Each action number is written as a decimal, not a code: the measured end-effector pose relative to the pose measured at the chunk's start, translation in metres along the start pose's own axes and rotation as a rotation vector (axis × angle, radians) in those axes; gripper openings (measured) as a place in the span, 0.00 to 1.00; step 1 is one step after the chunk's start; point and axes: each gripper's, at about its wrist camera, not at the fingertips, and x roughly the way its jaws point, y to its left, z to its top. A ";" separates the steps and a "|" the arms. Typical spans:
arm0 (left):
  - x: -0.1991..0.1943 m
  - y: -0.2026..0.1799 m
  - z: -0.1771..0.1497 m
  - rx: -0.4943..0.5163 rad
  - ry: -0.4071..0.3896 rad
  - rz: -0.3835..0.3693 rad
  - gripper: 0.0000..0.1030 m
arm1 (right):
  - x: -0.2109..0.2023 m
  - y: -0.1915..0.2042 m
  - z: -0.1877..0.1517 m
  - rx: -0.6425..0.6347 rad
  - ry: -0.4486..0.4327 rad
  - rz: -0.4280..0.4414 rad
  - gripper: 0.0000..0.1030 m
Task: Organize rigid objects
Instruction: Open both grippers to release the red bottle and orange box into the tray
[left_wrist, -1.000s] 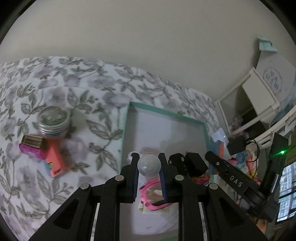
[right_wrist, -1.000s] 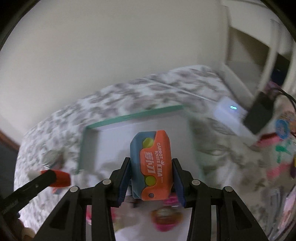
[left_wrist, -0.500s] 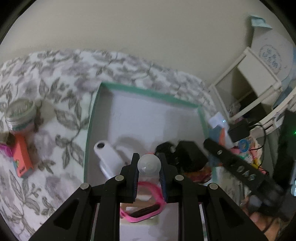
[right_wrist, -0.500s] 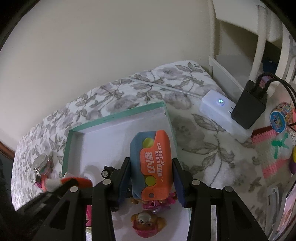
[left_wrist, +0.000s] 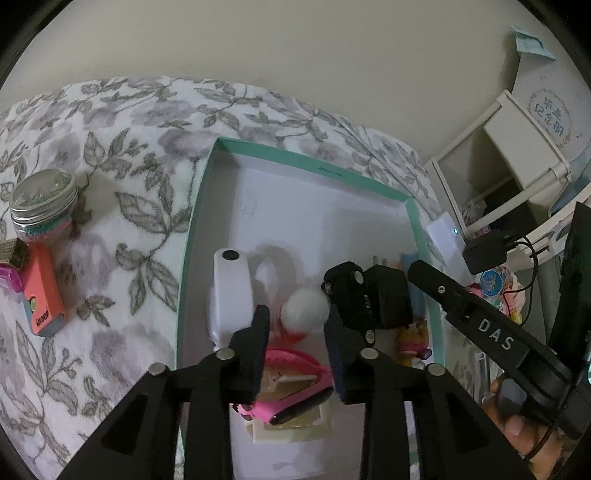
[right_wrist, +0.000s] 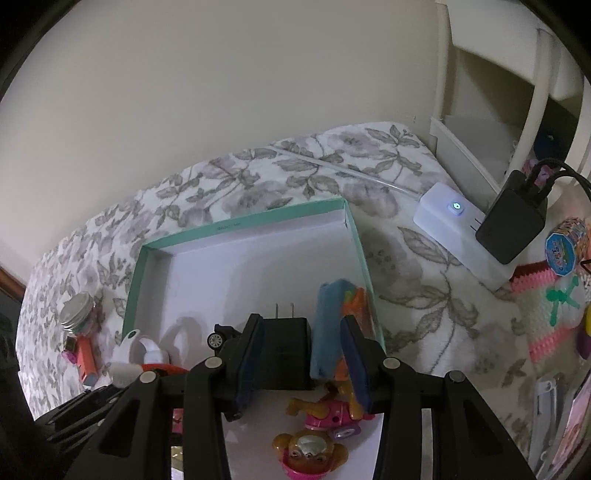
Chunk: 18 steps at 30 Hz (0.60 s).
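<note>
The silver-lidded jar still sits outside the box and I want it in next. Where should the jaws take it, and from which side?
Probably across the ribbed metal lid of the jar, coming straight down from above. It stands upright and round, so the lid gives two opposed sides, and the orange case crowds its near side low down.

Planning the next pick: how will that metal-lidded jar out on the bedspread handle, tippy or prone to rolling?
The jar looks squat and wide for its height, so probably stable upright, though the soft bedspread could let it lean when nudged. Its round body would likely roll if knocked over. The clear wall may be slick for the pads; the ribbed metal lid seems the better grip.
</note>
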 end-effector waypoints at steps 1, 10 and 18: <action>0.000 -0.001 0.000 0.001 0.002 0.002 0.34 | 0.001 0.000 0.000 0.000 0.003 0.000 0.45; -0.026 -0.005 0.011 0.013 -0.045 0.032 0.60 | -0.006 0.000 0.004 -0.007 -0.016 -0.031 0.71; -0.055 0.011 0.021 -0.004 -0.131 0.162 0.73 | -0.006 0.005 0.004 -0.037 -0.020 -0.039 0.82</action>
